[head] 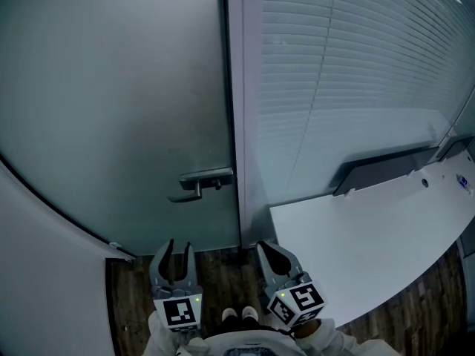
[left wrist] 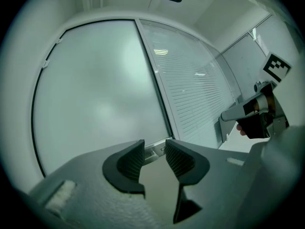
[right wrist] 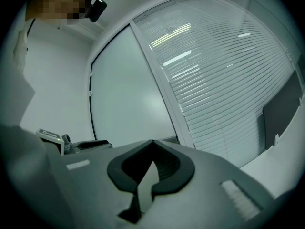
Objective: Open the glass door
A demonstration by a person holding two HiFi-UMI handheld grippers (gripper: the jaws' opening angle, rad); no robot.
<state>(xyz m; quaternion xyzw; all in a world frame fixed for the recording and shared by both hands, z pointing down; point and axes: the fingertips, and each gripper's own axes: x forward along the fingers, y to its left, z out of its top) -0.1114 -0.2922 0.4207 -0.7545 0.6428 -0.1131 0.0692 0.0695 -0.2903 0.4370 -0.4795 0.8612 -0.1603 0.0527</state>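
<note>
Left hand-held gripper (head: 179, 248) gapes empty, half hiding the door handle (left wrist: 152, 153); right hand-held gripper (head: 262, 248) is closed.

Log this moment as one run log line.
glass door: shut | handle: untouched | left claw: open, empty, short of handle | right claw: shut, empty

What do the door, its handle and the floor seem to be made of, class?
Door: frosted glass, likely; matte, translucent, soft glow.
Handle: probably brushed metal; grey, dull sheen.
Floor: wood or wood-look planks; dark grain streaks.
</note>
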